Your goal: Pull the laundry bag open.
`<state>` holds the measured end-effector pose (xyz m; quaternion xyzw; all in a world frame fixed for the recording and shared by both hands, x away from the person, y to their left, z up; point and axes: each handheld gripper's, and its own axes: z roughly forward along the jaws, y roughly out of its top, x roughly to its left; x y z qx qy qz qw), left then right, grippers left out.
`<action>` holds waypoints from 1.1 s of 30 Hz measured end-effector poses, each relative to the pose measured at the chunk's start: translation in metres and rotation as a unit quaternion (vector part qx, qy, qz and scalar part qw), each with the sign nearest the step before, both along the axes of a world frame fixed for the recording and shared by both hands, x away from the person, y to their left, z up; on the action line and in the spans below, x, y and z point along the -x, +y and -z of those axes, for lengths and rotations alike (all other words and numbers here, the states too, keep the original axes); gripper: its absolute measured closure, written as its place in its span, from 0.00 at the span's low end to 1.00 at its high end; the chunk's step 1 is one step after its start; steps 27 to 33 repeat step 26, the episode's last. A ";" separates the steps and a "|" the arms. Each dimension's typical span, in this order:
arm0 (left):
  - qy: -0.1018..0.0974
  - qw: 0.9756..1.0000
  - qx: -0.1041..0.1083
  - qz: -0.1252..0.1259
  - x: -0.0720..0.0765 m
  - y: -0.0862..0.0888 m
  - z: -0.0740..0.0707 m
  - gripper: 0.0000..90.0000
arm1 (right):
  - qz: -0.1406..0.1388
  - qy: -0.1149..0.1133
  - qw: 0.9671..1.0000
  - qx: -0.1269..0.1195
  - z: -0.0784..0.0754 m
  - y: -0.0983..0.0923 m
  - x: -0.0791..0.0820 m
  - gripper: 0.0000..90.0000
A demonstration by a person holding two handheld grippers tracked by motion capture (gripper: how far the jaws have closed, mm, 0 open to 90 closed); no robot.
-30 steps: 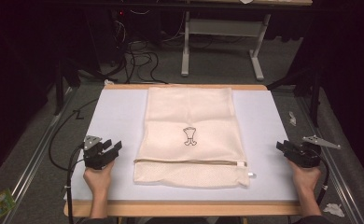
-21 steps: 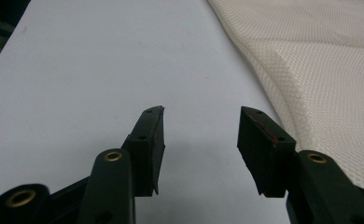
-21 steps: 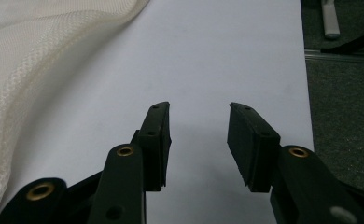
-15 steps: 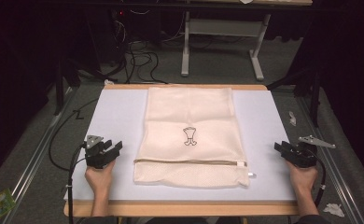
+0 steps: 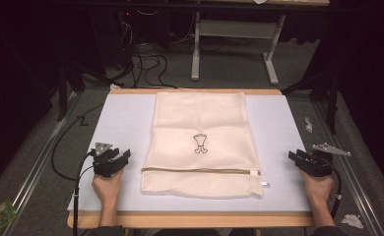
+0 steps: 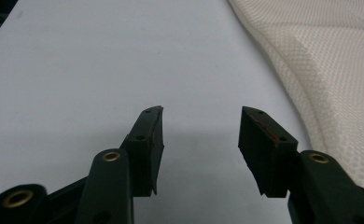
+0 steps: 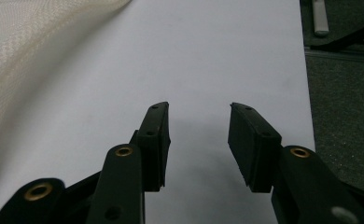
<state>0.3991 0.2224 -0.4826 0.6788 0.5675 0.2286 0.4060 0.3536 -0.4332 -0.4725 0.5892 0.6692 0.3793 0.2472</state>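
High view shows the mesh bag (image 5: pixel 200 145) lying flat and zipped in the middle of the surface (image 5: pixel 126 118), untouched, so by my judgement the handling has not begun and all of it is left. Left gripper (image 5: pixel 112 161) rests just left of the bag and right gripper (image 5: pixel 305 161) well to its right, each with jaws standing wide apart and holding nothing.
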 end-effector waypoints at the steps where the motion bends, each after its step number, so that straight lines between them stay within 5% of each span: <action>1: 0.001 1.000 -0.002 0.000 0.000 -0.001 0.001 0.56 | 0.001 0.000 1.000 -0.001 0.000 0.000 0.000 0.66; 33: -0.004 1.000 -0.012 0.005 0.001 -0.003 0.001 0.53 | -0.001 0.001 1.000 0.007 0.000 0.002 0.001 0.63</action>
